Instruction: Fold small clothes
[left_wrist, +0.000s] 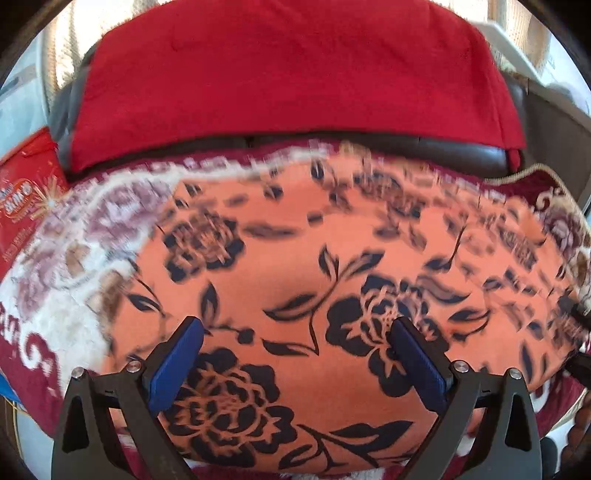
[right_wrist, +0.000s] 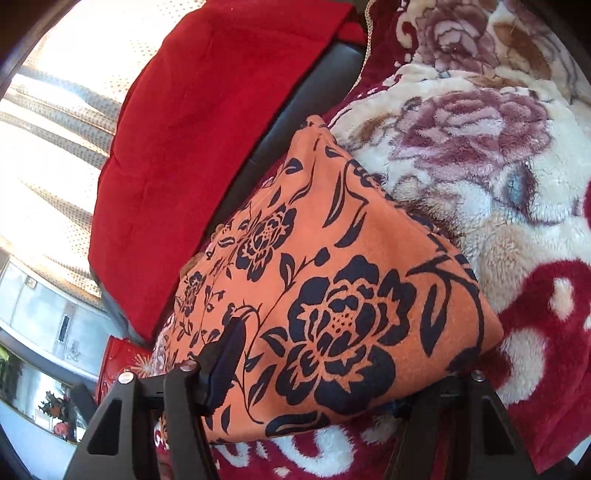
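Orange floral cloth (right_wrist: 332, 280) is lying on the plush floral blanket (right_wrist: 498, 155), just before the red cushion (left_wrist: 288, 81). Left claw (left_wrist: 295, 354) is hovering open, empty, over it. Right claw (right_wrist: 332, 369) is straddling its near corner; grip undetermined.

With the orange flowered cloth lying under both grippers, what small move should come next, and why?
Probably lower the left gripper onto the orange cloth and pinch its near edge. Its jaws stand open with nothing between them, above the cloth, which lies flat on the fleece blanket. The right gripper straddles a corner, one finger hidden beneath, so its grip is unclear.
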